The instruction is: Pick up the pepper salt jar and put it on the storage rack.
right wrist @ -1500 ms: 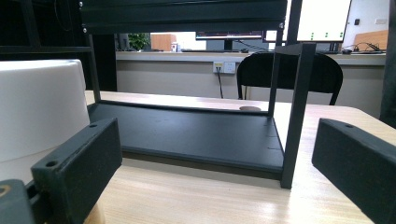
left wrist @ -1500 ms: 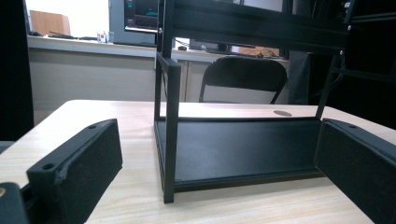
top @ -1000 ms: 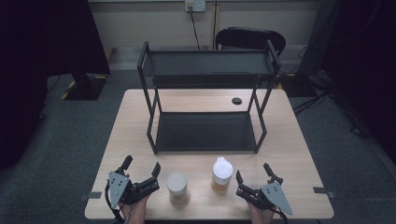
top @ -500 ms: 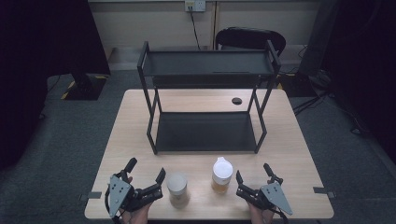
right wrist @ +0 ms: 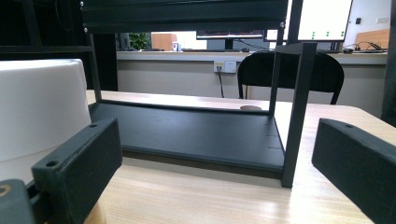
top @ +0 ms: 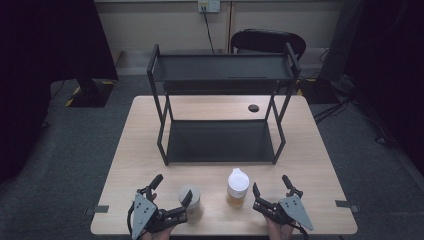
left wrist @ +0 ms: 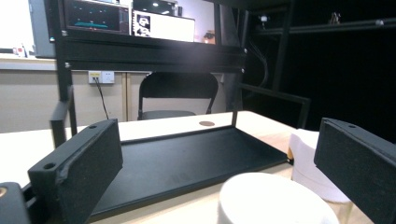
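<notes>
1. Your left gripper (top: 172, 197) sits at the near edge of the table (top: 320, 165) with its fingers spread wide, and the small grey-lidded jar (top: 190, 200) stands just past its right finger (top: 186, 198), close to or touching it; in the left gripper view the jar's pale lid (left wrist: 275, 199) lies low between the two pads
2. Your right gripper (top: 272, 192) rests to the right of the white-capped bottle (top: 237, 187), fingers also wide apart, with the bottle just beside the left finger (right wrist: 77, 163) rather than between them
3. The bottle holds an amber liquid, so it is likely bottom-heavy and steady; its wall looks smooth and probably slippery, so take it on the body below the cap, not on the cap itself
4. The jar looks short and light; close on its side wall, low down, and gently, in case it is glass
5. The black two-tier shelf (top: 220, 141) stands behind both, its lower tray bare
</notes>
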A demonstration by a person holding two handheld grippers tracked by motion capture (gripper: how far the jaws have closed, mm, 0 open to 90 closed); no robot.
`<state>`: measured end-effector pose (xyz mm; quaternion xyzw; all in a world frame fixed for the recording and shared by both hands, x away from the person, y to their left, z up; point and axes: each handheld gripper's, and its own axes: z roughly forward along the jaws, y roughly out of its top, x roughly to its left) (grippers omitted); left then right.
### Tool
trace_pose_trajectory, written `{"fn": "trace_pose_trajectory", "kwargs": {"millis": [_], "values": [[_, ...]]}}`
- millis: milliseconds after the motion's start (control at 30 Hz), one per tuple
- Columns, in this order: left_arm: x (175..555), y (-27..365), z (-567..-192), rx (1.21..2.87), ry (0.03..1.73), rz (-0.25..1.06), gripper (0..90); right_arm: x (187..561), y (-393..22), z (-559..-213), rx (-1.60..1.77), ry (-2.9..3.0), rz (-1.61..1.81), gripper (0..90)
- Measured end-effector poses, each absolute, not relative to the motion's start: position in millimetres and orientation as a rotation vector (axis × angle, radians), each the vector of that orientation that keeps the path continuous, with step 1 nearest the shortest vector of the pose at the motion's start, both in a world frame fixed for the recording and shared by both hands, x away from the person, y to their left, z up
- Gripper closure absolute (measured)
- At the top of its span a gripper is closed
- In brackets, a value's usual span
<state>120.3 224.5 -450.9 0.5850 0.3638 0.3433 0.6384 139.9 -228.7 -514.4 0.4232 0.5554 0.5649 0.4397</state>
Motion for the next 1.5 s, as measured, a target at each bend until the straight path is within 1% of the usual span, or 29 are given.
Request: {"fn": "trace_pose_trajectory", "kwargs": {"millis": [167,333,367,700,867,900,1100,1133,1200,1267,1333,1367,1433,1500], "values": [[120,218,-454,1.367,0.798,0.772,0.6,140,-229,-514,1.051,1.38,1.404,0.4],[121,217,-458,1.386,0.783,0.747,3.1,140,-229,-514,1.051,1.381,1.404,0.4],[121,217,-460,1.39,0.781,0.743,5.3,140,-229,-514,1.051,1.381,1.404,0.4],[121,213,-471,1.437,0.812,0.701,10.1,140,-229,-514,1.05,1.381,1.405,0.4],[123,215,-474,1.453,0.825,0.681,14.8,140,-229,-514,1.05,1.381,1.404,0.4],[124,216,-475,1.454,0.82,0.674,16.9,140,-229,-514,1.05,1.381,1.404,0.4],[125,217,-479,1.463,0.811,0.67,21.3,140,-229,-514,1.05,1.381,1.404,0.4],[125,218,-479,1.462,0.813,0.671,25.1,140,-229,-514,1.05,1.381,1.404,0.4],[126,218,-479,1.464,0.824,0.659,25.2,140,-229,-514,1.05,1.381,1.404,0.4],[127,219,-481,1.454,0.83,0.645,28.0,140,-229,-514,1.05,1.381,1.405,0.4],[128,219,-481,1.461,0.831,0.646,28.4,140,-229,-514,1.05,1.381,1.404,0.4],[129,220,-481,1.466,0.827,0.644,30.7,140,-229,-514,1.05,1.381,1.404,0.4],[128,219,-481,1.466,0.828,0.653,32.4,140,-229,-514,1.05,1.381,1.404,0.4],[128,219,-481,1.469,0.826,0.654,32.6,140,-229,-514,1.051,1.381,1.405,0.4]]}}
